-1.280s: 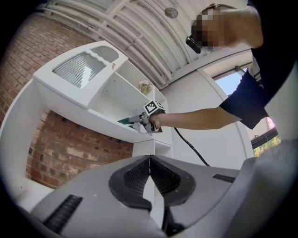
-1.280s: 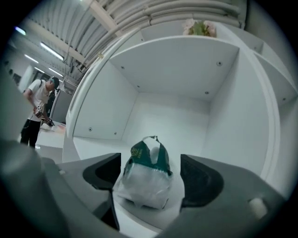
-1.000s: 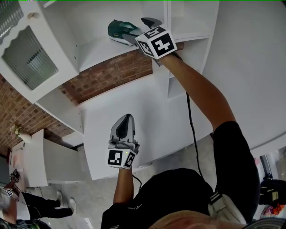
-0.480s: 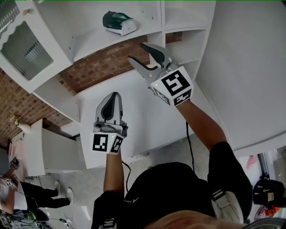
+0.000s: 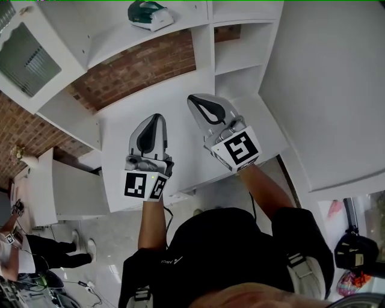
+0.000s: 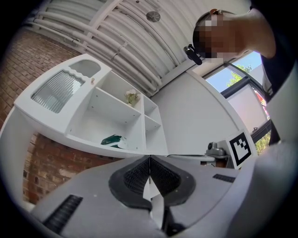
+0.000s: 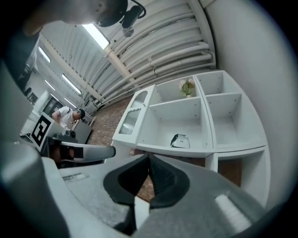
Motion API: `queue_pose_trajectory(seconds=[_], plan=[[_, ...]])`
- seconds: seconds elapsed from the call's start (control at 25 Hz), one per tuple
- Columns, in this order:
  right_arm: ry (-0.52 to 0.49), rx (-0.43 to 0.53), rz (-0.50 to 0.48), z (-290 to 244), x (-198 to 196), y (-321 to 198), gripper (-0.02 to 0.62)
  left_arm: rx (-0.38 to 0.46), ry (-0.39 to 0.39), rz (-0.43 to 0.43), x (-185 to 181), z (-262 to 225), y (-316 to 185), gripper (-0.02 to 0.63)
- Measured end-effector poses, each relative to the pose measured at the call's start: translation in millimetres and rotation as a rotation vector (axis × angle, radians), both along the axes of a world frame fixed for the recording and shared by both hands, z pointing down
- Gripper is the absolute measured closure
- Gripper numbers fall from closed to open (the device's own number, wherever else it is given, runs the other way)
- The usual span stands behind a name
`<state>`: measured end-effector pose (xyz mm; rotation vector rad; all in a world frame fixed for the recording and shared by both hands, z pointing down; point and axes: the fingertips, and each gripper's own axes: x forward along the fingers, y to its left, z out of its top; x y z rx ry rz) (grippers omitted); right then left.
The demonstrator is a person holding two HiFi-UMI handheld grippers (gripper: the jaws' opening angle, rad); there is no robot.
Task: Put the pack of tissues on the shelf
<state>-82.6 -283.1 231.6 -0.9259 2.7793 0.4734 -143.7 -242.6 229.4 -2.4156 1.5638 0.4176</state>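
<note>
My left claw [image 5: 156, 117] is clenched: in the left gripper view its ribbed pads meet at the tip [image 6: 149, 158] with nothing between them. Its marker cube [image 5: 144, 185] carries only black-and-white square patterns, no words I can read. From this claw the pack of tissues [image 6: 114, 140] lies ahead of and above the tip, a little to its left and well apart, resting on the floor of the wide compartment of the white shelf [image 6: 93, 125]. The pack is green and white; its print is too small for me to read. One compartment higher, above and ahead of the tip, stands a small pale plant [image 6: 132, 96]. The other claw's marker cube [image 6: 242, 146] shows off to the right.

My right claw [image 5: 194, 99] is clenched too, pads together at the tip [image 7: 149, 155] and gripping nothing. Its marker cube [image 5: 239, 149] also bears only a square pattern. From here the pack [image 7: 180, 141] sits above and ahead of the tip, slightly to its right and well apart, near the front edge of the shelf [image 7: 186, 116]. The plant [image 7: 187, 86] is in the compartment above it.

In the head view both claws point up toward the shelf [image 5: 114, 42], side by side, with the pack [image 5: 146, 13] beyond both tips, and a brick wall [image 5: 138, 66] lies between it and them.
</note>
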Motion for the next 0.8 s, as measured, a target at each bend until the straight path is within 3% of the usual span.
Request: queue_pose_trajectory(seconds=[0.52, 0.8], plan=[[0.004, -0.097, -0.029, 77.1, 26.0, 48.3, 0.595, -0.057, 0.010, 0.016, 26.3, 40.8, 33.5, 0.606], [0.037, -0.094, -0.037, 91.9, 24.8, 58.2, 0.595, -0.082, 0.011, 0.016, 28.3, 52.6, 39.3, 0.606]])
